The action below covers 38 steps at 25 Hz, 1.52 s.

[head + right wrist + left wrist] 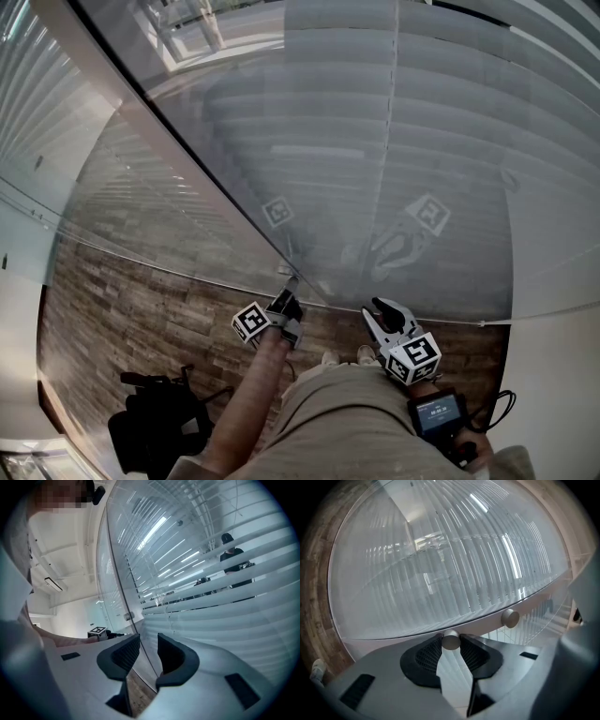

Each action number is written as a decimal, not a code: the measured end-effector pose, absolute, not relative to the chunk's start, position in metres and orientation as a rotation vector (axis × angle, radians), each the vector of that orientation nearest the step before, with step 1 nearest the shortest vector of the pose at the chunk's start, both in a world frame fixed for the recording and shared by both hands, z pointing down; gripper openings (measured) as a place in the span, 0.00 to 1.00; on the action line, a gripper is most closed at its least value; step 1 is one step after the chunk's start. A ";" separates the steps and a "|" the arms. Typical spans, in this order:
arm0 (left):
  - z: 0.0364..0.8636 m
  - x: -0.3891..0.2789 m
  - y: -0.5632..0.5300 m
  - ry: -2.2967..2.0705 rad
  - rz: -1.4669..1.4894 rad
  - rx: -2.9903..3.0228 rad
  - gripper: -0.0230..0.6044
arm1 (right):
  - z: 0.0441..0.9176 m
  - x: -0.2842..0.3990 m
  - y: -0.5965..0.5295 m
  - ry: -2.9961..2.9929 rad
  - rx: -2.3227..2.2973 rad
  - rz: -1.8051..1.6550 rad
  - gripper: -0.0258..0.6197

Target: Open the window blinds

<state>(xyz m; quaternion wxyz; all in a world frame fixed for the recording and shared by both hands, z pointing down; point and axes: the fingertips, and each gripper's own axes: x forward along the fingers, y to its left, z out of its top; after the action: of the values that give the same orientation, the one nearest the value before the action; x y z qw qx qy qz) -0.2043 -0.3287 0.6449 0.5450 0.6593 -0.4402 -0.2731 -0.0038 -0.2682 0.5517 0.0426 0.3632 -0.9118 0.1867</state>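
Left tongs [450,645] pinch the knob [450,639]; pale blind slats [225,606] stand half-open.

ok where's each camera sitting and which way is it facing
Head view: on the head, looking steeply down at glass and blinds; shows left arm, left tool, right tool.
Left gripper view: on the left tool, facing the blinds; its jaws clamp a knob.
Right gripper view: on the right tool, looking along the glass; its jaws apart, empty.
Shared: head and right gripper views both show the left tool.
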 end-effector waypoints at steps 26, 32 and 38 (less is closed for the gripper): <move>0.650 -0.208 -0.331 -0.857 -0.803 1.384 0.26 | 0.549 -0.004 -0.267 -2.794 1.109 0.569 0.23; 0.643 -0.210 -0.325 -1.186 -0.426 1.669 0.42 | 0.550 0.001 -0.267 -2.784 1.127 0.575 0.23; 0.640 -0.210 -0.318 -1.592 0.322 2.058 0.43 | 0.551 0.004 -0.267 -2.776 1.137 0.580 0.23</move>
<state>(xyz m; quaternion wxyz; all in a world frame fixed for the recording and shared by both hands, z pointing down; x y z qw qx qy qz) -0.2105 -0.3183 0.6397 0.2571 0.7585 -0.5869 0.1188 0.0042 -0.2669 0.5513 0.0431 0.3719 -0.9077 0.1897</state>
